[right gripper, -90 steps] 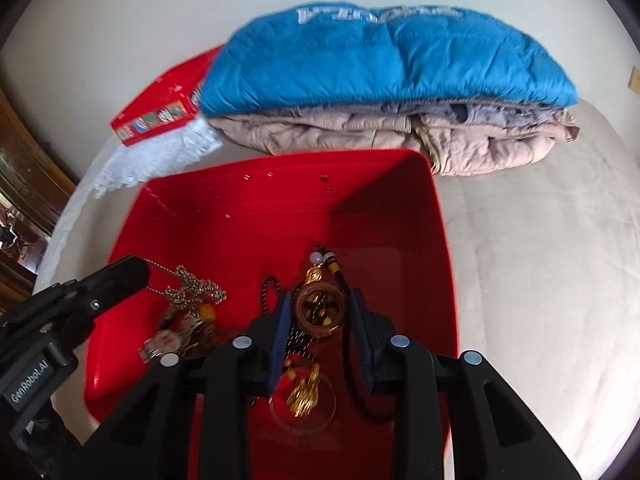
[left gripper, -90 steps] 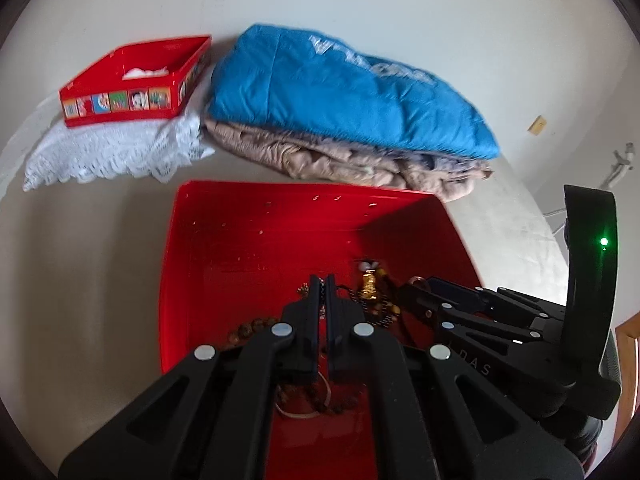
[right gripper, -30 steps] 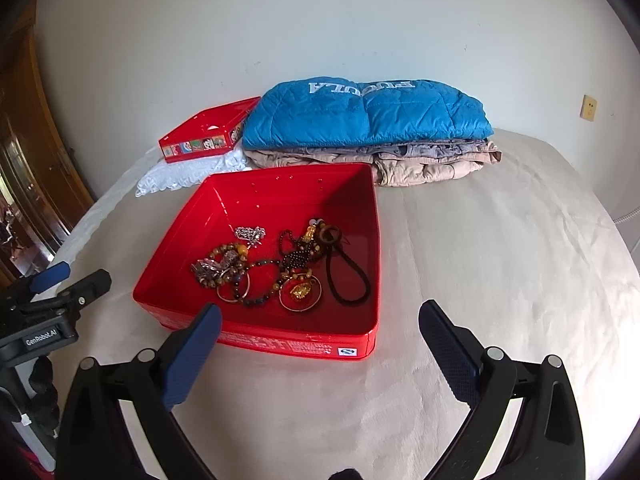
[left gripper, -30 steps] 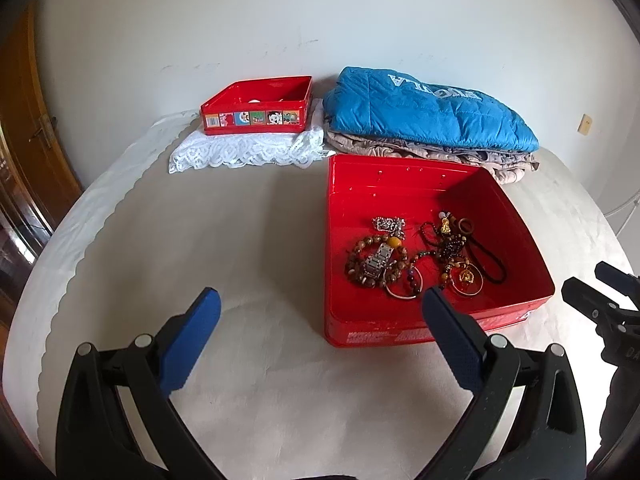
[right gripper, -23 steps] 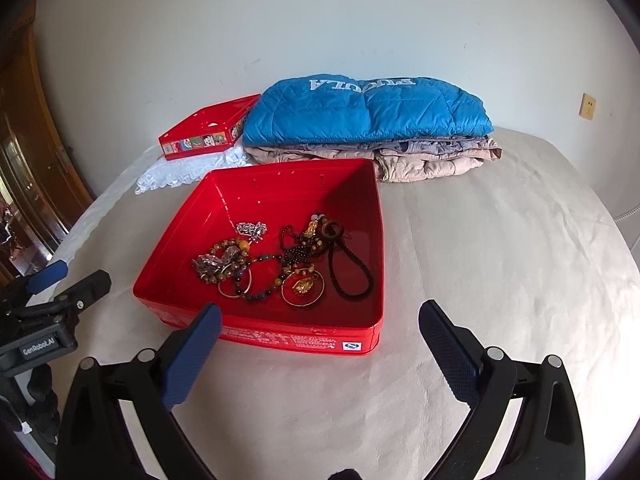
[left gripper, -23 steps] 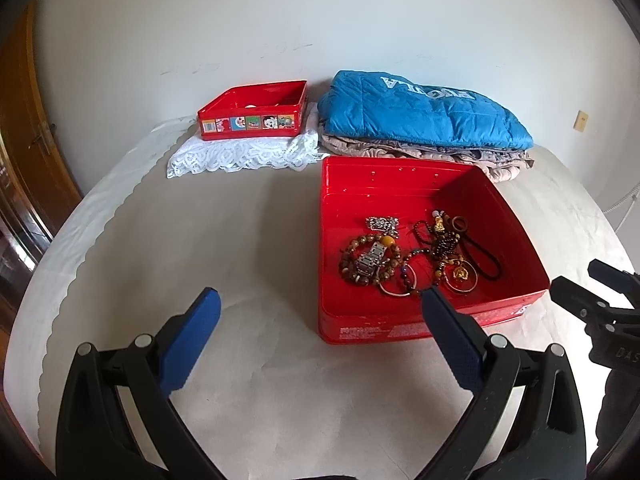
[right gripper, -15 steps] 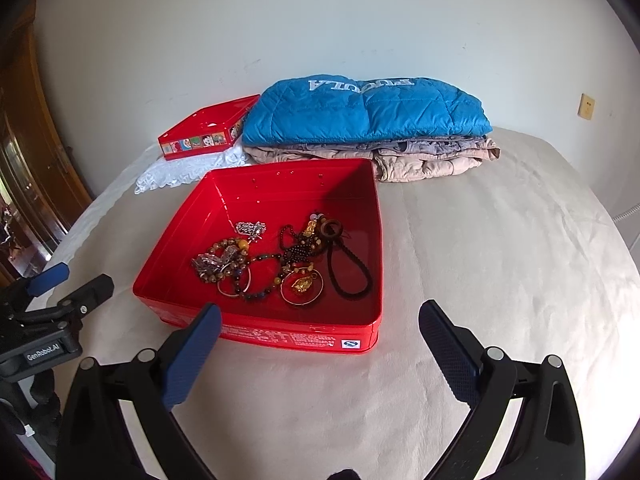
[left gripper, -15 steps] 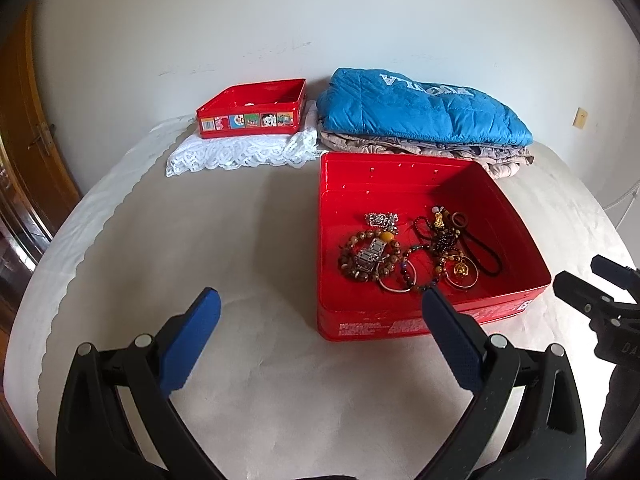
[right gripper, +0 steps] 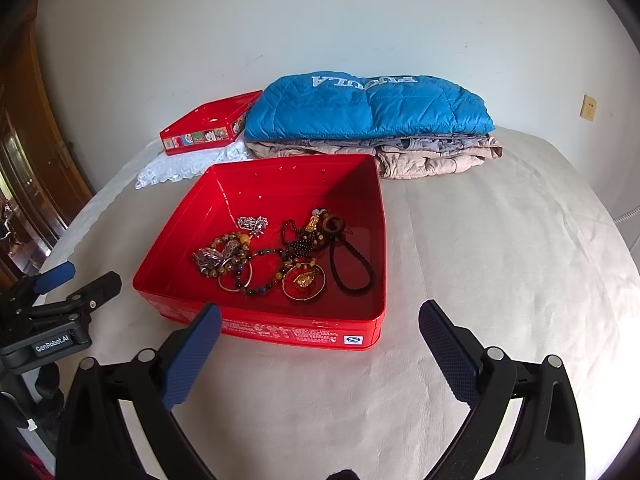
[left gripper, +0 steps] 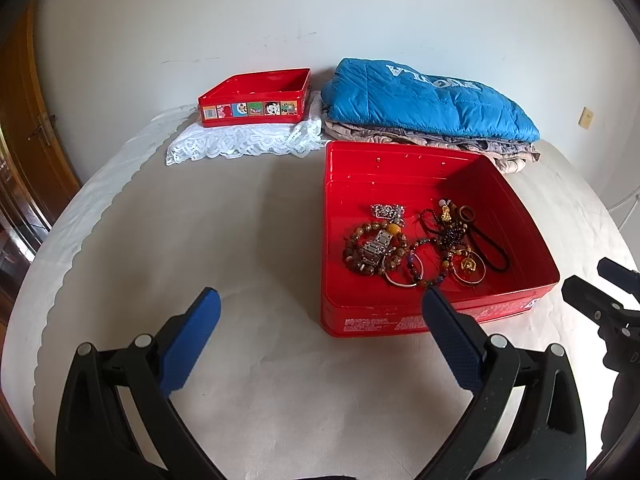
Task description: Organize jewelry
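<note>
A red open box (left gripper: 400, 322) (right gripper: 280, 330) sits on the bed with a pile of jewelry (left gripper: 420, 246) (right gripper: 280, 258) in it: bead bracelets, a silver chain, a gold pendant on a hoop, a dark cord. My left gripper (left gripper: 320, 300) is wide open and empty, held back in front of the box's left front corner. My right gripper (right gripper: 320, 312) is wide open and empty, just in front of the box's near wall. Each gripper also shows in the other's view, the right one (left gripper: 600, 292) and the left one (right gripper: 76, 280).
A smaller red tin (left gripper: 256, 98) (right gripper: 204, 128) with cartoon pictures stands on a white lace cloth (left gripper: 240, 140) at the back left. Folded blue and beige clothes (left gripper: 428, 108) (right gripper: 368, 120) lie behind the box. A wooden door (left gripper: 24, 120) is at the left.
Three seconds ago both grippers were down inside the box at the jewelry, the left shut. They have since opened wide and pulled back. Over the last second they barely move.
</note>
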A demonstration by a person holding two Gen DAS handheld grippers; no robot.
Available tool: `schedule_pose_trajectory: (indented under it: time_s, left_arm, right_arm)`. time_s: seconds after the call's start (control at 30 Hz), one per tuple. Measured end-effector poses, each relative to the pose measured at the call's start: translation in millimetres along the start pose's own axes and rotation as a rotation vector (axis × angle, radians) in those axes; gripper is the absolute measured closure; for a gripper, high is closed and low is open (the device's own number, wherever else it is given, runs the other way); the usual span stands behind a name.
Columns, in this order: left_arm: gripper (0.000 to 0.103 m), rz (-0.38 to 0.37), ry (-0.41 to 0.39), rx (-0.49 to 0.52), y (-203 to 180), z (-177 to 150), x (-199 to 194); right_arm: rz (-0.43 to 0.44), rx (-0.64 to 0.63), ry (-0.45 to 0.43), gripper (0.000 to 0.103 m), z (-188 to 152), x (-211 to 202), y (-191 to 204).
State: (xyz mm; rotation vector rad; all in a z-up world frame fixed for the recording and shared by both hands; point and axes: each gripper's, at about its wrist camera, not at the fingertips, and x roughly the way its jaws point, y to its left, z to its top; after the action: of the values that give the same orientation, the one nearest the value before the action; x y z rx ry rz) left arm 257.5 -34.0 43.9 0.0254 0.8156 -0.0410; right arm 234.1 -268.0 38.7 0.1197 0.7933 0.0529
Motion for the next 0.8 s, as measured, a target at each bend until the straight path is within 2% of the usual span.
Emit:
schedule_pose_trajectory:
  time_s: [0.8]
  left_arm:
    - [0.003,-0.01,0.011,-0.003,-0.4,-2.0,3.6]
  right_arm:
    - [-0.001,-0.002,0.012,0.004,-2.2,6.3,0.9]
